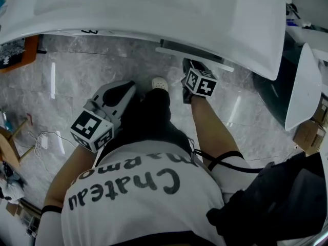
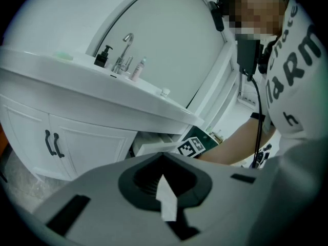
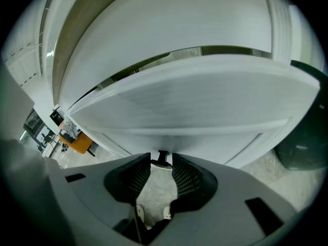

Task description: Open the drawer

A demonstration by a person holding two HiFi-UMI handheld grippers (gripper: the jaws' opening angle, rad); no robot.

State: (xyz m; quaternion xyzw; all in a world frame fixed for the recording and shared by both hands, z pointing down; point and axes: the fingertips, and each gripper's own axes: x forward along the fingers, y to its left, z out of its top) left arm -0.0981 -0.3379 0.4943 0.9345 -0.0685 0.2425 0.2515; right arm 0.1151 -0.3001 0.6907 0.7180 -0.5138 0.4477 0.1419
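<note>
The white vanity drawer (image 1: 193,52) stands partly pulled out under the countertop (image 1: 154,14); it also shows in the left gripper view, drawer (image 2: 154,143). In the right gripper view its white front (image 3: 195,101) fills the frame, and a small black handle (image 3: 163,157) sits between the fingertips. My right gripper (image 3: 162,161) is shut on that handle; in the head view the right gripper (image 1: 189,65) reaches to the drawer's front. My left gripper (image 1: 124,90) hangs back over the floor, shut and holding nothing, its pads (image 2: 148,181) meeting at the tip.
Two cabinet doors with black handles (image 2: 53,143) stand left of the drawer. A faucet (image 2: 125,47) and a soap bottle (image 2: 104,56) are on the countertop. A dark bin (image 1: 274,88) stands to the right, an orange seat (image 1: 23,53) at far left. Grey marble floor (image 1: 77,81) below.
</note>
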